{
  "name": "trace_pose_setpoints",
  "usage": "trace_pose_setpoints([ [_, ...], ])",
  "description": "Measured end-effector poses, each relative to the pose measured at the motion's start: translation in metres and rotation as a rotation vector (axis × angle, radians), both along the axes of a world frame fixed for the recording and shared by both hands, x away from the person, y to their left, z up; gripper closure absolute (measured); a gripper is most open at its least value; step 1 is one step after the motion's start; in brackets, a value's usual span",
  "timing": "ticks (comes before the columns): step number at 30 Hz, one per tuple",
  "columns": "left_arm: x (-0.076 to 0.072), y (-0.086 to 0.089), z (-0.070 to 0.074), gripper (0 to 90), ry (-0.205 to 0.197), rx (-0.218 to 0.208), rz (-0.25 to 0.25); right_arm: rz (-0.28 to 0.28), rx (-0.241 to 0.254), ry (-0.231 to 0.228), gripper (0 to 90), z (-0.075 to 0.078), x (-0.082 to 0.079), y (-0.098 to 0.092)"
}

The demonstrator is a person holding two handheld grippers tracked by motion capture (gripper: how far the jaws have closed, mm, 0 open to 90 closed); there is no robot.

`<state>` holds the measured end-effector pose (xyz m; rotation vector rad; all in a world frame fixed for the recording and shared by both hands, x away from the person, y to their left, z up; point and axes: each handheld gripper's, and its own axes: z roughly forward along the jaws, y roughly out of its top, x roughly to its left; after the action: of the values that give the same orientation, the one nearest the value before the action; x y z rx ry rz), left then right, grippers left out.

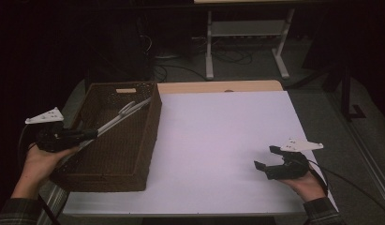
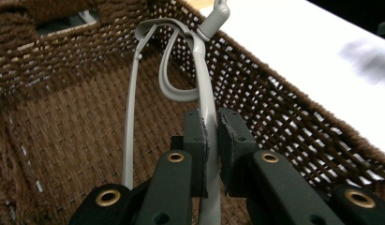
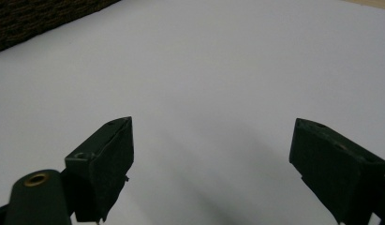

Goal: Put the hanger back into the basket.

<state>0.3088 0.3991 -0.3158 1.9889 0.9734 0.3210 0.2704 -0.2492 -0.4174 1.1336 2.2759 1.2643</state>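
Note:
Grey metal tongs (image 1: 121,116) slant over a brown woven basket (image 1: 151,137) at the table's left side. My left gripper (image 1: 90,134) is shut on one arm of the tongs near the basket's left wall. In the left gripper view the pads (image 2: 196,136) pinch that arm of the tongs (image 2: 203,79), whose looped end leans on the basket's far rim (image 2: 255,79). My right gripper (image 1: 265,156) hovers open over the white table top (image 1: 213,136) at the right, nothing between its jaws. The right gripper view shows its jaws (image 3: 213,140) wide apart above the bare white surface (image 3: 204,56).
A strip of wooden table edge (image 1: 218,86) shows behind the white sheet. A white metal stand (image 1: 246,33) and cables lie on the floor beyond. The basket's corner (image 3: 21,21) appears at the top left of the right gripper view.

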Motion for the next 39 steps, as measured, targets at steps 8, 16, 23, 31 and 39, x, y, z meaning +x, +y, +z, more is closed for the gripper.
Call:
trace_pose_setpoints([
  [8,0.002,0.01,-0.012,82.3,0.04,-0.014,0.01,0.001,-0.001,0.001,13.6,0.0,0.0,0.0],
  [16,0.001,0.013,-0.014,79.8,0.043,-0.033,0.032,0.0,0.001,0.0,13.6,0.0,0.0,0.0],
  [23,-0.001,0.014,-0.011,74.4,0.029,-0.039,0.041,0.001,0.001,0.0,13.5,0.001,0.0,0.0],
  [31,-0.003,0.001,-0.002,52.7,-0.007,-0.044,0.043,0.0,0.001,0.001,13.5,0.001,0.0,0.0],
  [39,-0.001,-0.034,0.01,26.5,-0.063,-0.047,0.023,0.0,0.003,-0.007,13.6,0.002,-0.001,0.001],
])
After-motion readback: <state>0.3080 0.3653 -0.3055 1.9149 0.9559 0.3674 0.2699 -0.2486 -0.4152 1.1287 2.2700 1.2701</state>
